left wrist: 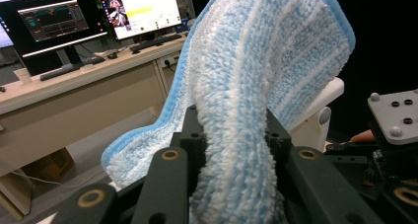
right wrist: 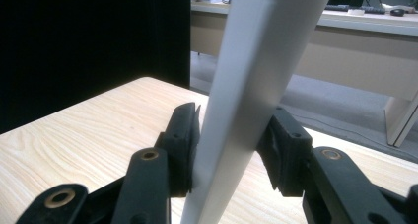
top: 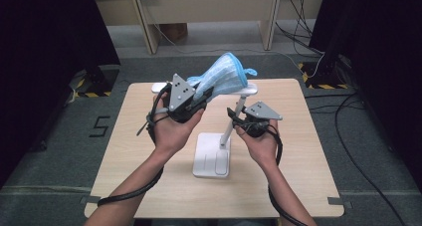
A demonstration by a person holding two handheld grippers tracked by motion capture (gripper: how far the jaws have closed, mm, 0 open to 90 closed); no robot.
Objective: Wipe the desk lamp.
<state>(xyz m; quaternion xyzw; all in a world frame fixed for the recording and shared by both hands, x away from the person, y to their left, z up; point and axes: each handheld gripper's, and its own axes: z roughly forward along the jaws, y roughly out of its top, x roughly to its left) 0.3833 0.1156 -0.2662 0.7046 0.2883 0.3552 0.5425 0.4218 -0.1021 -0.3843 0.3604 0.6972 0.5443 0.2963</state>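
Wooden table [top: 124, 151], white stand base [top: 212, 156]

cloth [top: 225, 72] draped over stand [top: 234, 117], stand on table [top: 308, 156]

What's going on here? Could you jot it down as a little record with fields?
Setting: light wooden table
Who: a person with a handheld gripper in each hand
Left gripper: shut on the blue-and-white cloth
Cloth: fluffy, striped, draped over the stand's top bar
Right gripper: shut on the white stand, fingers either side of its slanted post
Stand: flat base resting on the table
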